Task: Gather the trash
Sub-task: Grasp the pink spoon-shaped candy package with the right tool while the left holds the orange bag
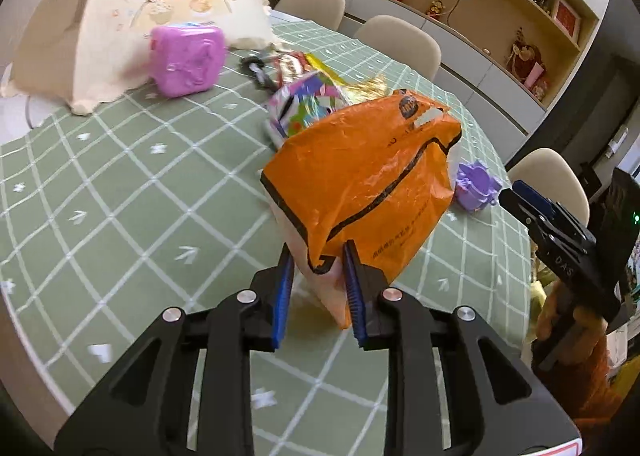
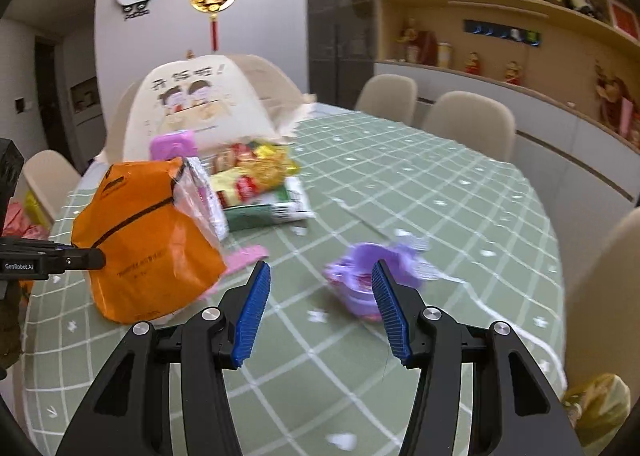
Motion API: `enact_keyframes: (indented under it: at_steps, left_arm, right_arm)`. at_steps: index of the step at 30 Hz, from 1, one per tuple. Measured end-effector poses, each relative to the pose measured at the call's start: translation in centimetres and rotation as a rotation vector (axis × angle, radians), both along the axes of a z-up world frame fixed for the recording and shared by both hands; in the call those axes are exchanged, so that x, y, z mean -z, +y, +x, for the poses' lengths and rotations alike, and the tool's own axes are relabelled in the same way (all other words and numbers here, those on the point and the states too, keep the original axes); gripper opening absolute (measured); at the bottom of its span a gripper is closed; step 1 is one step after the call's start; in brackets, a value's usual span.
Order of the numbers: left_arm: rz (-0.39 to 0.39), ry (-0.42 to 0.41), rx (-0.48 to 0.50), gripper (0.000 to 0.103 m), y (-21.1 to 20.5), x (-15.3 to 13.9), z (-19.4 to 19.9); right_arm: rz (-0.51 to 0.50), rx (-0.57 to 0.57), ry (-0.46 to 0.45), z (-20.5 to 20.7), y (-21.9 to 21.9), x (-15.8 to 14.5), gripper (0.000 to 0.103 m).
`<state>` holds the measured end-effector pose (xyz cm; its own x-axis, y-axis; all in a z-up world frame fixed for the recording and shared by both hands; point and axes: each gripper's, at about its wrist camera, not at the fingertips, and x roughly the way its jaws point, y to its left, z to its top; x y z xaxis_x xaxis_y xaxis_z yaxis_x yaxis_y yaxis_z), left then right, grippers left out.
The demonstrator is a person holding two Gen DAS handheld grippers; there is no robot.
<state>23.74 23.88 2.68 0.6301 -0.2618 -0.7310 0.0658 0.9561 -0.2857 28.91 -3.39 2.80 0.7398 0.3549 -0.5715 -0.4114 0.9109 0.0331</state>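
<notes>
Two tilted-down grippers: left gripper (image 1: 316, 256) jaws clamp the orange bag (image 1: 368, 176), right gripper (image 2: 320, 276) jaws gape empty.

Between the left jaws, an orange plastic bag (image 1: 360, 172), black-trimmed along seam and edge, with a dark round logo near its top. Blue ribbed pads (image 1: 283, 296) on black fingers. Under everything, a sage-green tablecloth (image 1: 132, 192) crossed by a white grid, dotted with small white stars and arrows. Beyond the bag, crumpled wrappers (image 1: 304, 104) in purple, green, gold and red. Farther left of the jaws, a bright pink-purple box (image 1: 185, 60) before a cream food cover (image 1: 120, 28) printed with two cartoon children. Ahead of the right jaws, a lilac plastic cup (image 2: 362, 284), blurred. Behind, a green-and-white packet (image 2: 266, 210).
</notes>
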Motion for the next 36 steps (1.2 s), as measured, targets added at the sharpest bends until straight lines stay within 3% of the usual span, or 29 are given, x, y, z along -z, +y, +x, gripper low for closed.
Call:
enact_keyframes:
  at_steps: [1, 5, 11, 12, 13, 14, 17, 23, 29, 33, 36]
  left_arm:
    - [-0.001, -0.005, -0.012, 0.026, 0.5, -0.2, -0.2]
    - [-0.047, -0.040, -0.084, 0.055, 2.7, -0.4, -0.6]
    - [-0.049, -0.034, -0.137, 0.057, 3.0, 1.0, 1.0]
    - [-0.048, -0.020, -0.134, 0.057, 2.7, 1.5, 1.4]
    - [-0.056, -0.008, -0.126, 0.046, 2.5, 1.8, 1.5]
    - [-0.060, 0.001, -0.116, 0.029, 2.4, 2.0, 1.6]
    - [-0.047, 0.004, -0.088, 0.016, 2.3, 1.9, 1.3]
    - [0.007, -0.044, -0.129, 0.015, 4.8, 0.7, -1.2]
    - [-0.032, -0.036, -0.220, 0.015, 8.9, 1.1, -2.7]
    - [-0.041, -0.022, -0.195, 0.016, 8.8, 1.4, -2.8]
    - [-0.050, -0.019, -0.156, 0.022, 8.0, 1.6, -2.8]
  right_arm:
    - [-0.002, -0.020, 0.006, 0.0, 0.6, 0.1, 0.050]
    - [-0.035, -0.048, 0.009, -0.2, 2.0, 0.3, 0.050]
    - [-0.026, -0.048, 0.020, -0.6, 2.0, 0.3, 0.050]
    - [-0.032, -0.046, 0.017, -0.7, 2.1, 0.3, 0.050]
    - [-0.037, -0.046, 0.015, -0.7, 2.0, 0.3, 0.050]
    - [-0.043, -0.048, 0.017, -0.8, 1.9, 0.3, 0.050]
    - [-0.044, -0.056, 0.033, -0.6, 1.9, 0.5, 0.050]
    - [-0.066, -0.121, 0.098, 0.9, 4.2, 2.3, 0.050]
    - [-0.077, -0.215, 0.137, 1.8, 7.9, 3.6, 0.050]
    - [-0.119, -0.275, 0.123, 2.2, 10.4, 3.7, 0.050]
    - [-0.165, -0.291, 0.149, 2.8, 11.4, 4.3, 0.049]
